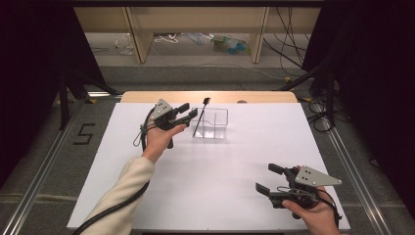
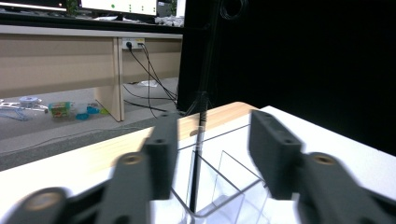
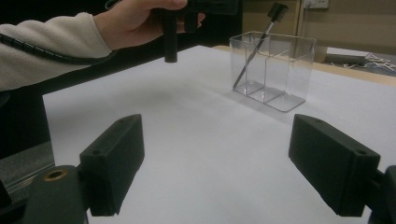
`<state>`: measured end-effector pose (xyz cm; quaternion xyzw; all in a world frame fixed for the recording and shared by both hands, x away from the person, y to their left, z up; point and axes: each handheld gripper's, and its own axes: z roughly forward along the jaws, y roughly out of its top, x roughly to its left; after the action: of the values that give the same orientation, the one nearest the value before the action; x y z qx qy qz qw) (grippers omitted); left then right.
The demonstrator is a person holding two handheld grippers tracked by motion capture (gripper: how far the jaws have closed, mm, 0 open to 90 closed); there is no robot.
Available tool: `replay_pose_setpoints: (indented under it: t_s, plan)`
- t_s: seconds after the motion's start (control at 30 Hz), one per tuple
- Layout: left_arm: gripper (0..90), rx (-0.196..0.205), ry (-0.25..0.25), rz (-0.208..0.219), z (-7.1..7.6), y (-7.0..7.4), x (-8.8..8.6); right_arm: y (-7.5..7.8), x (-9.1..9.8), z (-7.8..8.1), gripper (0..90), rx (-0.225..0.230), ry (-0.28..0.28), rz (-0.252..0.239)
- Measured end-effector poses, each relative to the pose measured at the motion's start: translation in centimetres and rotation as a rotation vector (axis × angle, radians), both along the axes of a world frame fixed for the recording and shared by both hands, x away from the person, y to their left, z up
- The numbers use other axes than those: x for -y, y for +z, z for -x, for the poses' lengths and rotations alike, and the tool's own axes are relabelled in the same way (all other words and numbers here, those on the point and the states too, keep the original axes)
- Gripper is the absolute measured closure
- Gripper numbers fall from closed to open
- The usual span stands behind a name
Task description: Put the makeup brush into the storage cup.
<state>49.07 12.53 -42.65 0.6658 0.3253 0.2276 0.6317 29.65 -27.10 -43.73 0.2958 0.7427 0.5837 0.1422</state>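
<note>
**Left jaws open just short of the brush in the clear organizer**

- Near edge, about 5 o'clock on the white tabletop [image 1: 220, 171]: right hand-held gripper [image 1: 272, 179] low over the surface, jaws spread wide, nothing between them. Well apart from everything else. Right hand wraps the grip from behind, jaws pointing toward 10 o'clock.
- Middle of the tabletop: bare.
- Far side, about 12 o'clock: clear acrylic organizer [image 1: 219, 123], divided into compartments, standing upright. A thin black brush [image 1: 201, 119] leans in its left compartment, foot down on the base, head [image 3: 278, 10] tilted up and away past the rim. Long axis steep, near vertical in the left gripper view.
- Just left of the organizer, 11 o'clock: left hand-held gripper [image 1: 188, 111], raised off the surface, jaws parted and empty. Along its jaws the brush stem [image 2: 196, 168] sits dead ahead, in line with the gap, slightly beyond the tips.
- Left hand [image 1: 159, 138] is plainly the nearer one. Forearm in a cream sleeve [image 1: 128, 188] reaches diagonally from 7 o'clock; wrist cocked up.
</note>
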Motion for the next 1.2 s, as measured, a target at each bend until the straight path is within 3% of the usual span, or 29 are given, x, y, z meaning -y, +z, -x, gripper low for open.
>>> replay_pose_setpoints:
  t_s: [0.13,0.33,0.43,0.47,0.53,0.87,1.03,1.13,1.17,1.2]
  plan:
    - [34.6,0.007,-0.014,-0.015,1.0,0.8,-0.3,0.0,-0.1,0.0,19.4,0.004,0.001,-0.004]
    - [22.8,0.036,-0.039,-0.026,2.4,1.9,-0.6,0.0,-0.1,0.0,19.3,0.005,0.001,-0.005]
    - [21.1,0.043,-0.057,-0.052,3.1,2.2,-0.8,0.0,-0.1,0.0,19.3,0.005,0.001,-0.004]
    - [20.6,0.042,-0.063,-0.059,3.3,2.3,-0.9,0.0,0.0,-0.2,19.3,0.034,0.001,-0.002]
    - [19.3,0.042,-0.070,-0.064,3.8,2.4,-1.1,0.0,-0.1,0.0,19.2,0.005,0.002,-0.005]
    - [15.7,0.047,-0.090,-0.057,6.3,2.9,-2.9,0.0,-0.2,0.0,18.9,0.010,0.005,-0.007]
    - [14.5,0.048,-0.130,-0.090,7.8,2.6,-3.7,0.0,-0.2,0.0,18.8,0.011,0.002,-0.009]
    - [14.1,0.052,-0.142,-0.083,8.8,2.5,-4.0,-0.1,-0.2,0.0,18.7,0.014,0.006,-0.014]
    - [14.0,0.076,-0.140,-0.099,9.0,2.5,-4.2,-0.1,-0.2,0.0,18.7,0.014,0.006,-0.014]
    - [13.8,0.066,-0.141,-0.094,9.3,2.4,-4.3,-0.1,-0.2,0.0,18.7,0.014,0.006,-0.014]
